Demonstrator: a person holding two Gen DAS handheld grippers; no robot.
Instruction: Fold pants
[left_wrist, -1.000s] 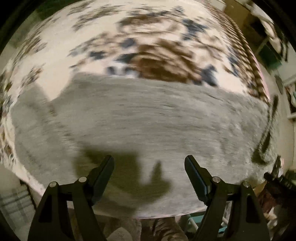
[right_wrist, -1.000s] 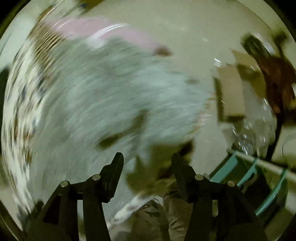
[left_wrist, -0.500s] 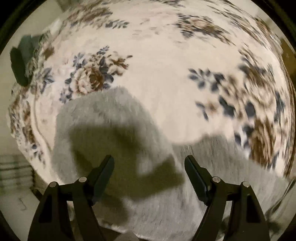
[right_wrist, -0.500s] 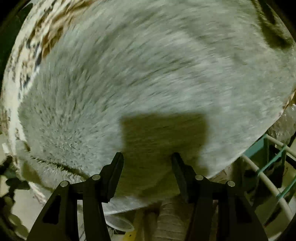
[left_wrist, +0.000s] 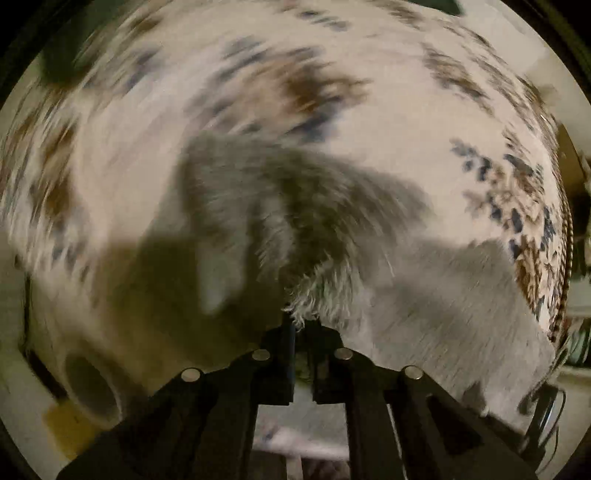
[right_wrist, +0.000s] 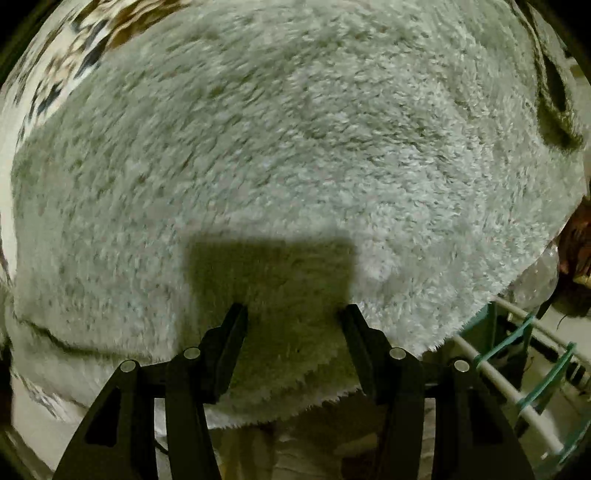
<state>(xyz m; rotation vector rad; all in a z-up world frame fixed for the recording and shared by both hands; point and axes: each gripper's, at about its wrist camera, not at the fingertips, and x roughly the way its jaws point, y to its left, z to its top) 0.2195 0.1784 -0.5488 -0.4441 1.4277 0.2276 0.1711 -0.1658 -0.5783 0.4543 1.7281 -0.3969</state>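
The fluffy grey pants (right_wrist: 295, 147) lie on a cream floral bedspread (left_wrist: 406, 110). In the left wrist view my left gripper (left_wrist: 302, 325) is shut on the edge of a pant leg (left_wrist: 317, 302), and the lifted grey cloth (left_wrist: 277, 206) stretches away from the jaws, blurred by motion. In the right wrist view my right gripper (right_wrist: 293, 314) is open just above the near edge of the pants, its jaws wide apart with fleece between and below them. Its square shadow falls on the cloth.
The bed's near edge runs below both grippers. A white and teal rack (right_wrist: 517, 369) stands off the bed at the lower right. A roll-shaped object (left_wrist: 92, 384) sits at the lower left of the left wrist view.
My left gripper has closed on the pant leg edge and is lifting it. My right gripper stays open and has dropped closer to the fleece.
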